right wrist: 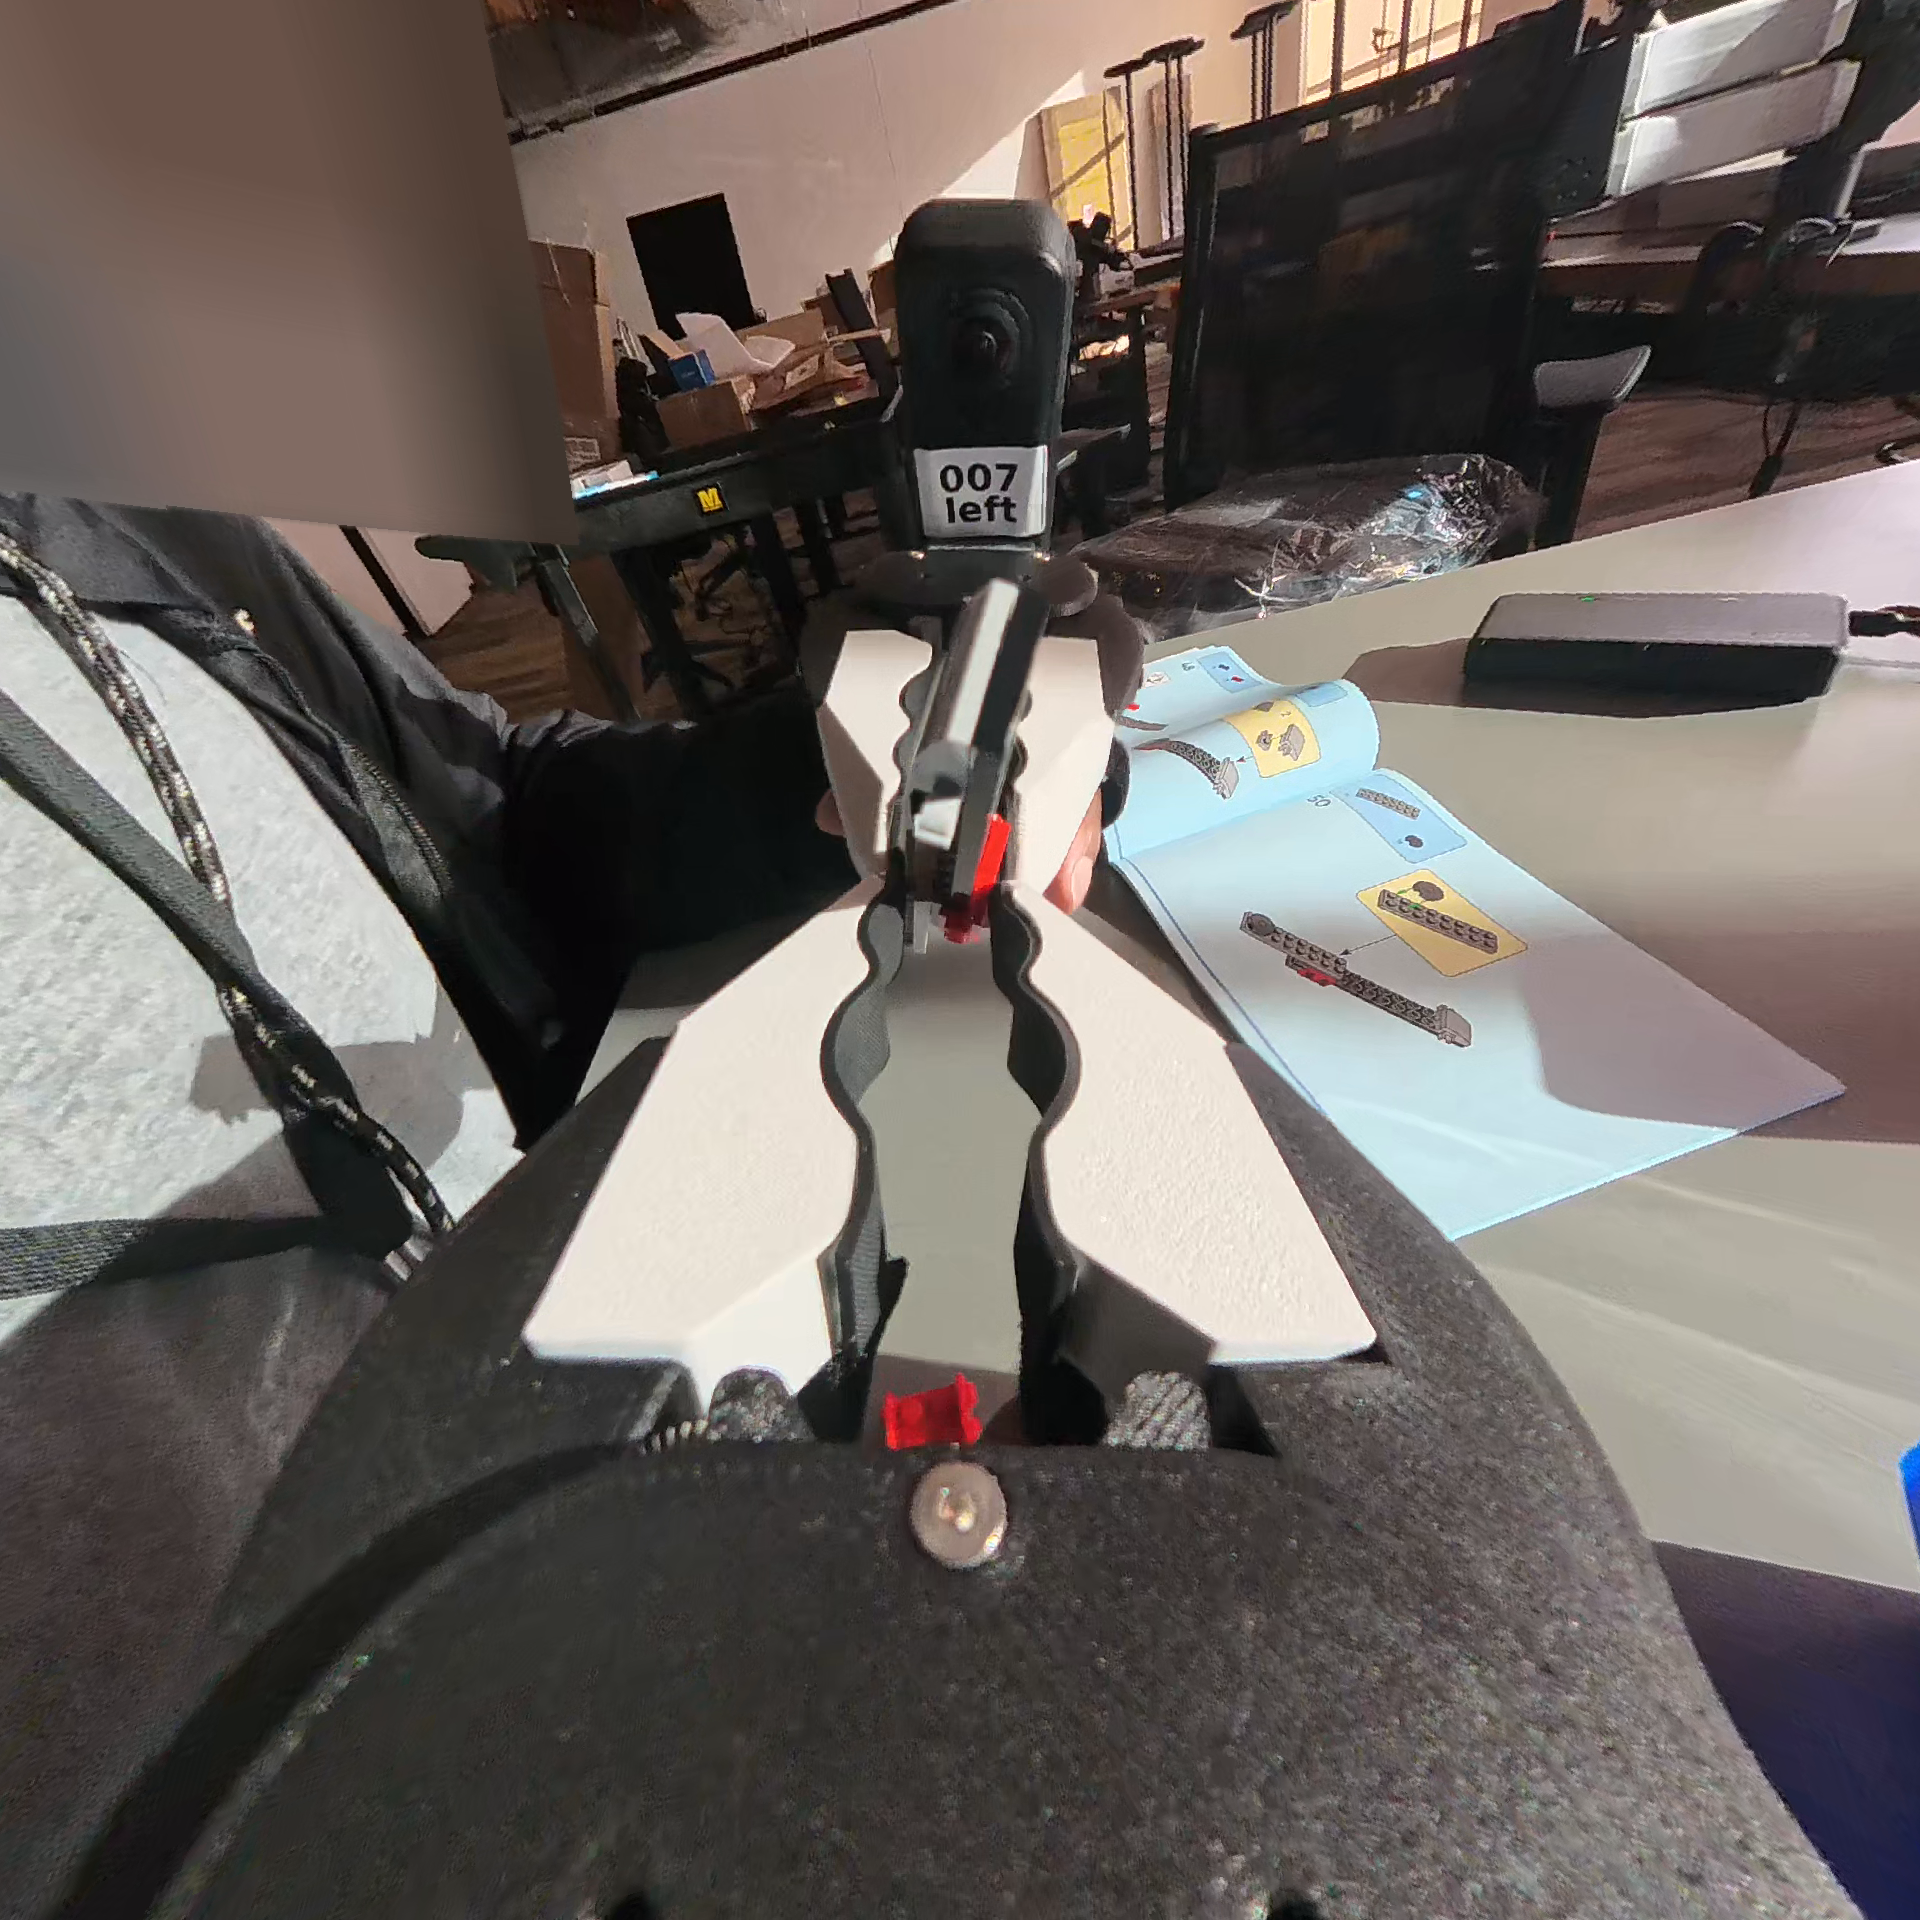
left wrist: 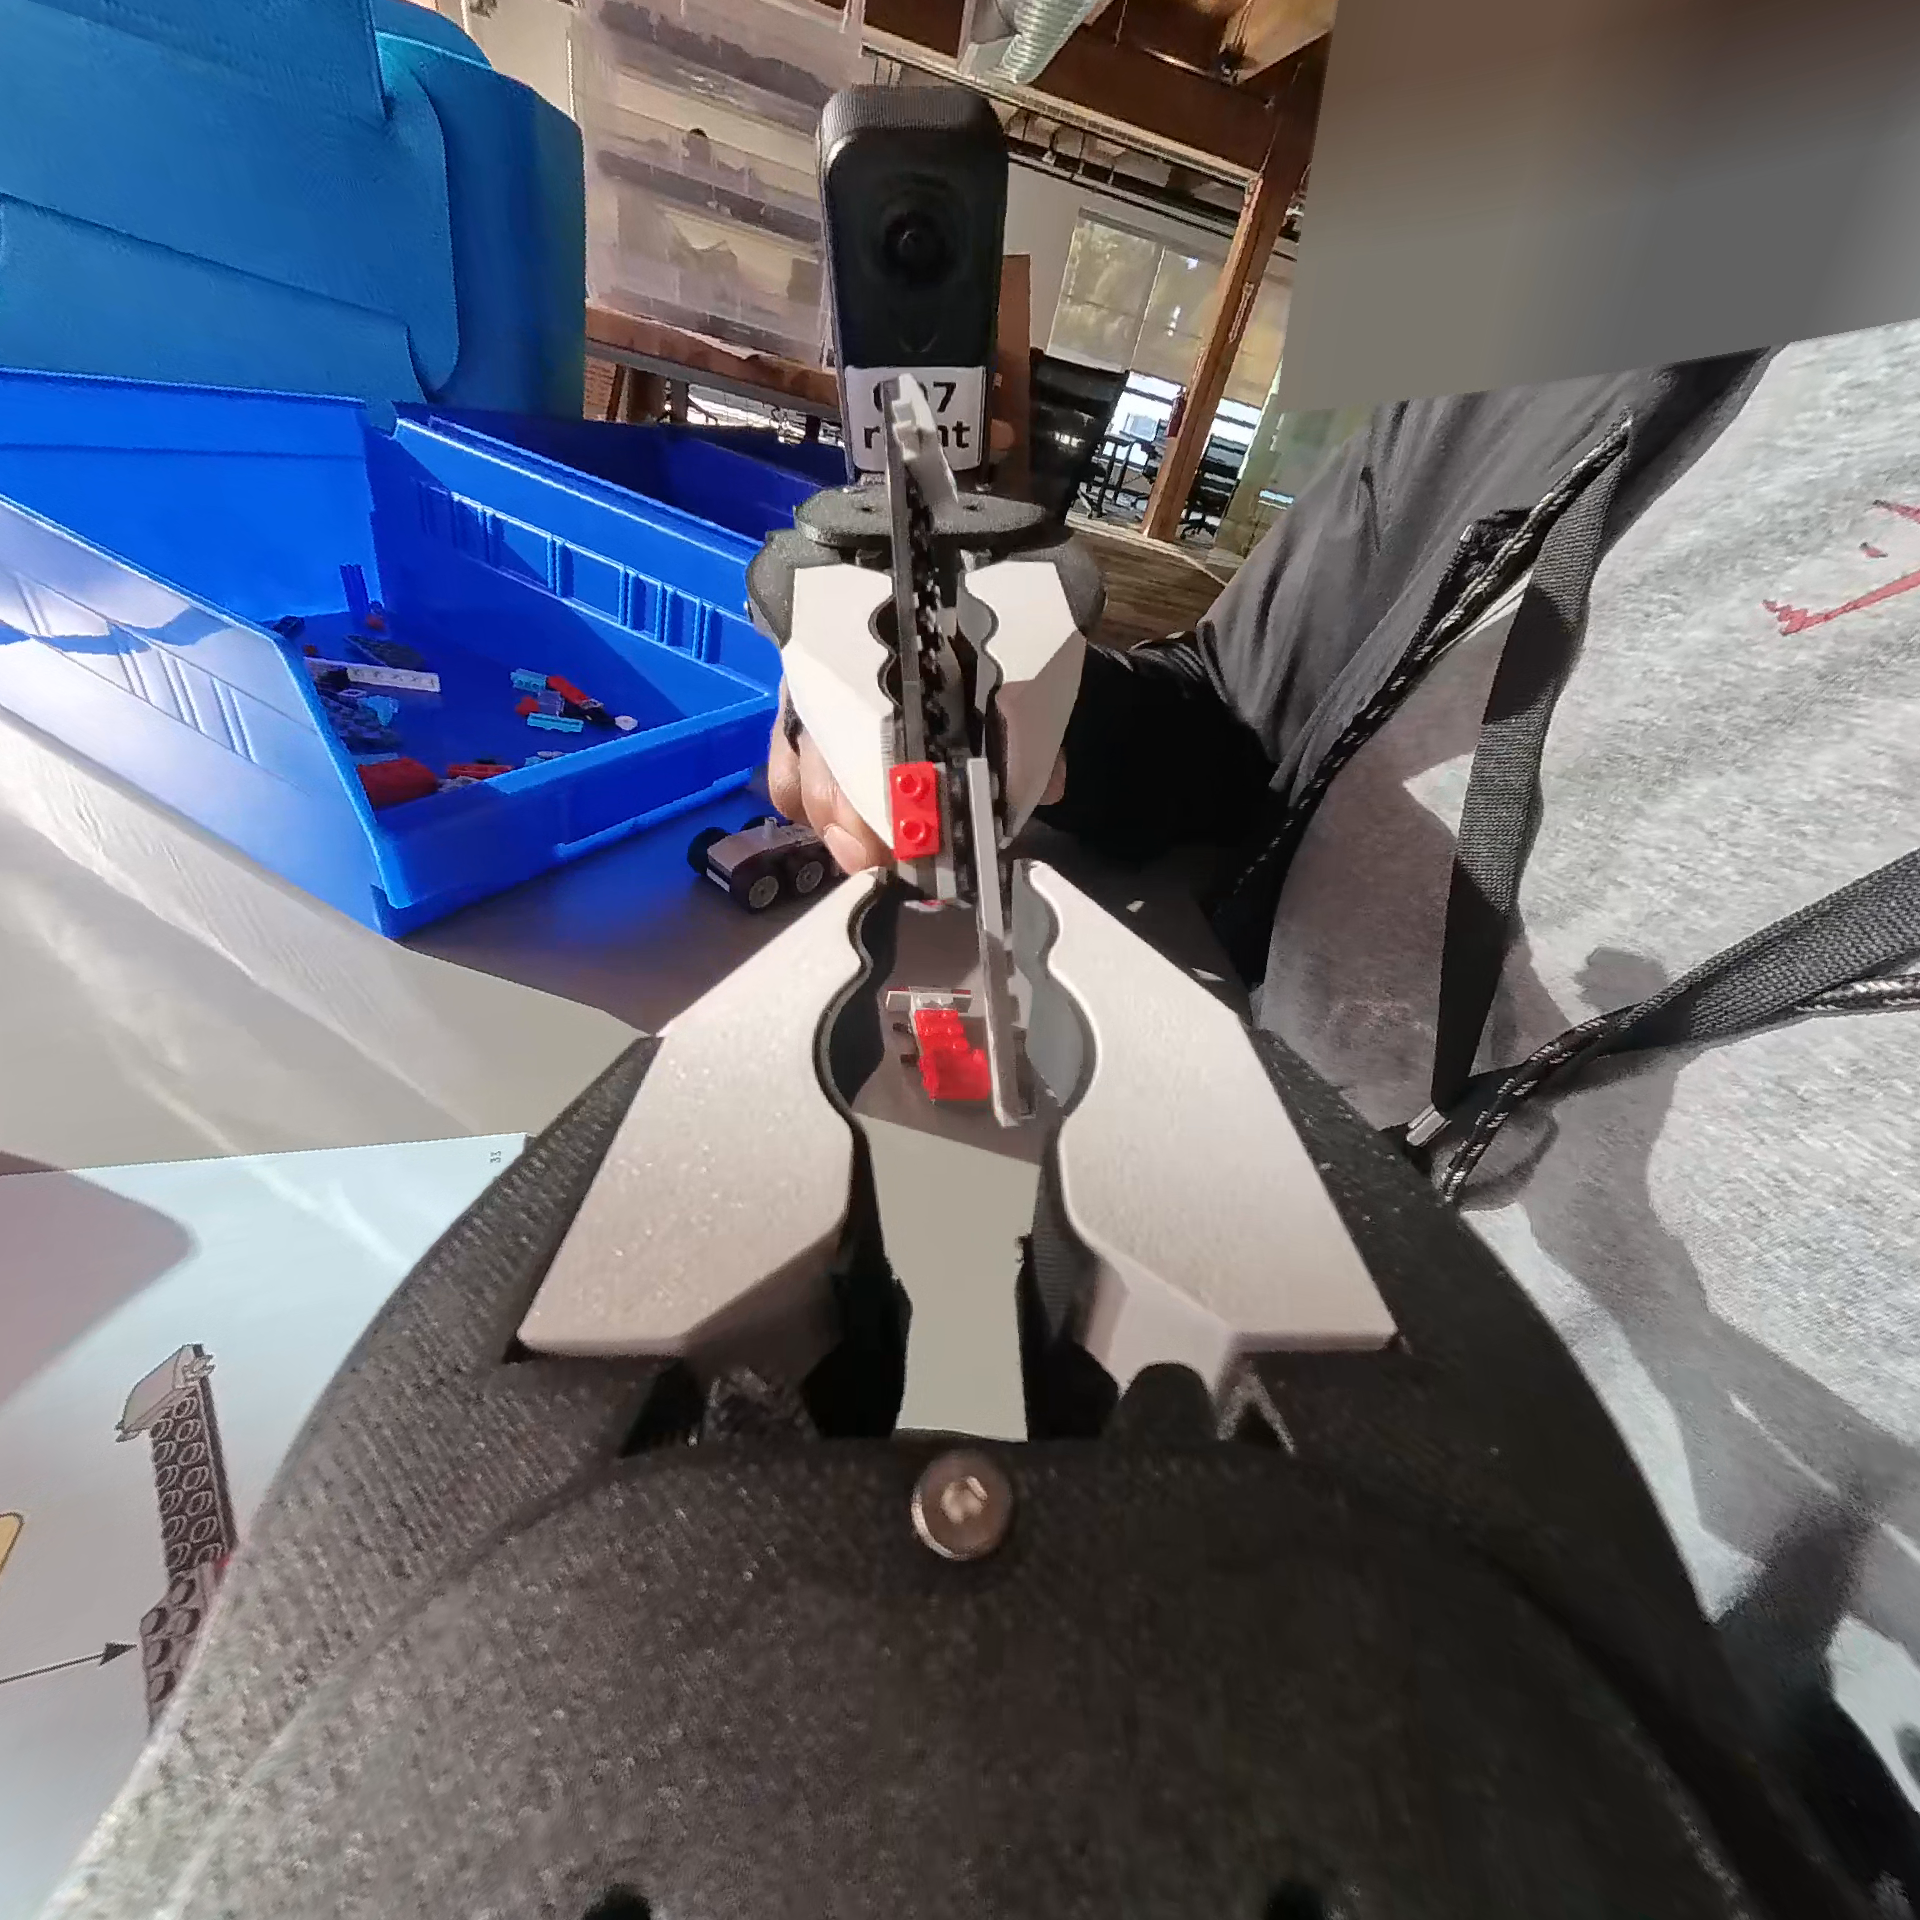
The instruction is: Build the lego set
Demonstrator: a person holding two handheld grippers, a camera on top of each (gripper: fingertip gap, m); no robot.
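The two grippers face each other tip to tip above the table. In the left wrist view my left gripper [left wrist: 956, 894] is shut on a long grey plate [left wrist: 997, 987] of the lego assembly. Opposite it, my right gripper [left wrist: 930, 665] is shut on the black studded beam [left wrist: 920, 623], which carries a red 1x2 plate [left wrist: 914, 810]. In the right wrist view my right gripper [right wrist: 940, 899] closes on the assembly's end by a small red part [right wrist: 961, 920], and the left gripper [right wrist: 971, 727] holds the grey-black beam [right wrist: 982, 686]. Loose red bricks [left wrist: 951, 1060] lie on the table below.
A blue bin [left wrist: 582, 821] with several loose pieces stands at the left. A small wheeled lego model [left wrist: 758, 862] sits beside it. The open instruction booklet [right wrist: 1455, 987] lies on the table, with a black box [right wrist: 1652, 644] behind it. The person's torso is close by. My two grippers' fingertips are within a few centimetres of each other.
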